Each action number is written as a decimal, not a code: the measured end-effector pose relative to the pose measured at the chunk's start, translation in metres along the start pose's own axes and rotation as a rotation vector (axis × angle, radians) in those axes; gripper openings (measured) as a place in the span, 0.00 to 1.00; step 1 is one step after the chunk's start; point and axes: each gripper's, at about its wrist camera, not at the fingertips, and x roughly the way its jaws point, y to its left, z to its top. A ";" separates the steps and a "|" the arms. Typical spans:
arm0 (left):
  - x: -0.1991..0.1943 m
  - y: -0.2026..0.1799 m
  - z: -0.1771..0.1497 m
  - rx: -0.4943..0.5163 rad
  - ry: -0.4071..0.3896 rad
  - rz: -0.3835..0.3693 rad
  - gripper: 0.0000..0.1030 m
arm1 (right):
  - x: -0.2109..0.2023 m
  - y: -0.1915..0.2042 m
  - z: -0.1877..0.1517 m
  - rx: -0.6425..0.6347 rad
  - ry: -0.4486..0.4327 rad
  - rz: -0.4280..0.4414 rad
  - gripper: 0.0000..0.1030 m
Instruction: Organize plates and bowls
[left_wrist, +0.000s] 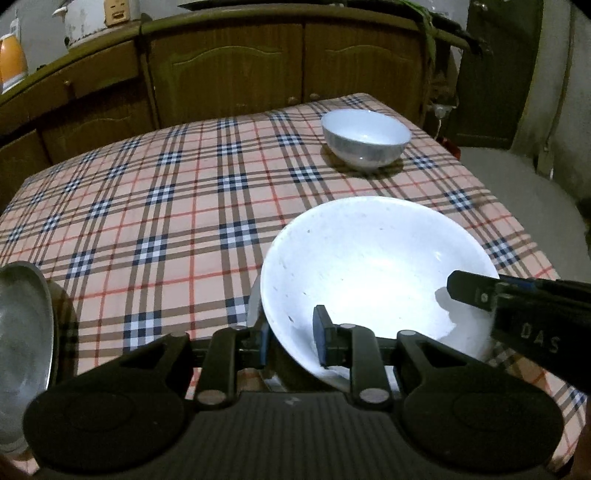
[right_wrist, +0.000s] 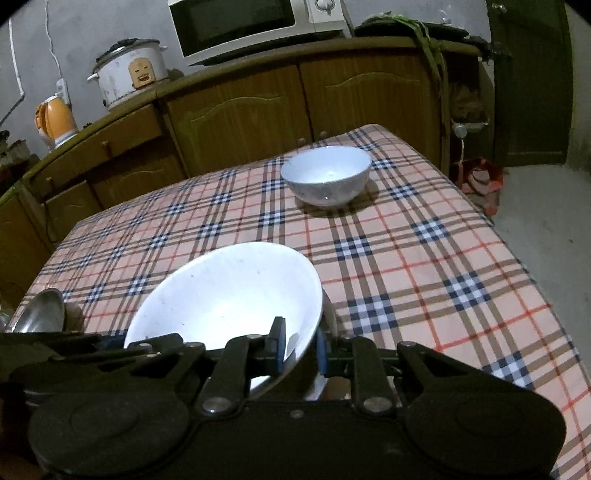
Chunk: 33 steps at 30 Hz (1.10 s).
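A large white bowl (left_wrist: 369, 266) (right_wrist: 225, 291) is tilted over the near part of the plaid-covered table (left_wrist: 166, 206) (right_wrist: 424, 266), held from both sides. My left gripper (left_wrist: 291, 339) is shut on its left rim, one pad inside and one outside. My right gripper (right_wrist: 299, 347) is shut on its right rim and also shows as a dark finger (left_wrist: 476, 291) in the left wrist view. A grey edge (right_wrist: 327, 306) peeks out from beneath the bowl. A small white bowl (left_wrist: 365, 138) (right_wrist: 327, 173) stands upright at the far right of the table.
A shiny metal dish (left_wrist: 22, 332) (right_wrist: 40, 312) sits at the table's near left. Behind the table runs a wooden cabinet (left_wrist: 229, 70) (right_wrist: 240, 118) bearing a rice cooker (right_wrist: 129, 74), a microwave (right_wrist: 255, 26) and an orange kettle (right_wrist: 55, 122). Bare floor (right_wrist: 546, 206) lies to the right.
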 end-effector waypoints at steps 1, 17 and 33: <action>-0.001 -0.002 0.000 0.005 -0.004 0.004 0.23 | 0.001 -0.001 -0.001 0.001 0.000 0.001 0.22; -0.009 -0.006 -0.008 0.056 -0.016 0.025 0.25 | -0.002 0.002 -0.012 -0.046 -0.006 -0.023 0.22; -0.011 -0.001 -0.014 0.040 0.016 -0.014 0.27 | -0.007 0.006 -0.015 -0.066 0.024 -0.017 0.23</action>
